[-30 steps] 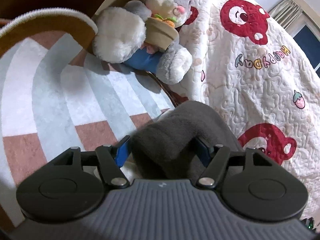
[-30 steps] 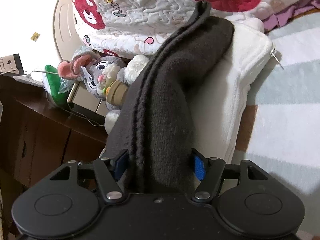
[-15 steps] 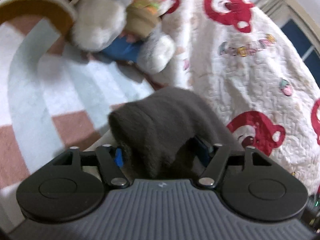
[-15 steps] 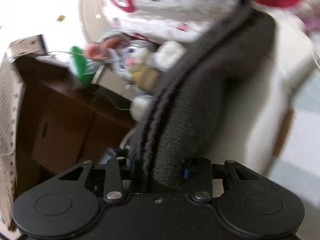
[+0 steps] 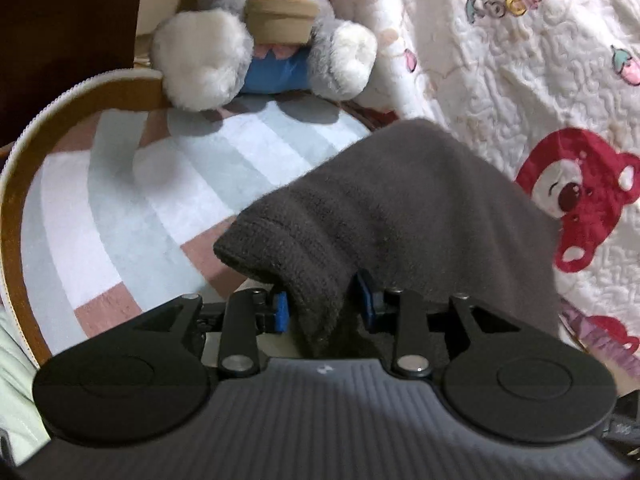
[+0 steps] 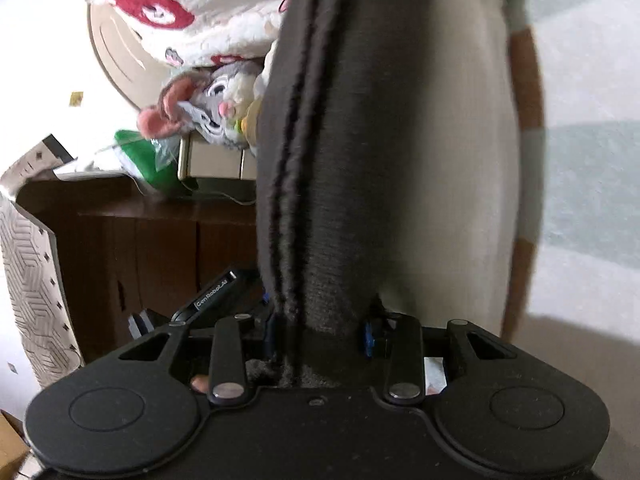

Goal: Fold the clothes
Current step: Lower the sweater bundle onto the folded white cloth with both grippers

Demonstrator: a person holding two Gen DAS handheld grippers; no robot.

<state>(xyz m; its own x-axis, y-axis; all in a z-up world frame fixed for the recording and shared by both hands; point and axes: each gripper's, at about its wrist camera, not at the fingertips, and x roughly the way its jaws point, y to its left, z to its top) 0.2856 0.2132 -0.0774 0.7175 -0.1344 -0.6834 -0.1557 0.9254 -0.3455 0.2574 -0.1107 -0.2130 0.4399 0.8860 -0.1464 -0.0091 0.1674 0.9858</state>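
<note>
A dark grey knit garment (image 5: 400, 208) hangs bunched above the striped rug, and my left gripper (image 5: 324, 312) is shut on its folded edge. In the right wrist view the same dark grey garment (image 6: 360, 140) stretches up and away from my right gripper (image 6: 324, 332), which is shut on a ribbed edge of it. A white fleece garment (image 6: 460, 160) lies under the grey one on the rug. The blue pads of both grippers press the knit from either side.
A striped rug (image 5: 120, 200) in grey, white and pink covers the floor. A plush rabbit (image 5: 260, 40) sits against the bed, whose white quilt (image 5: 520, 60) has red bears. A dark wooden cabinet (image 6: 140, 248) stands at the left in the right wrist view.
Both grippers have swung with the grey garment held. The left view has turned toward the plush rabbit; the right view has risen, and the garment now fills its middle.
</note>
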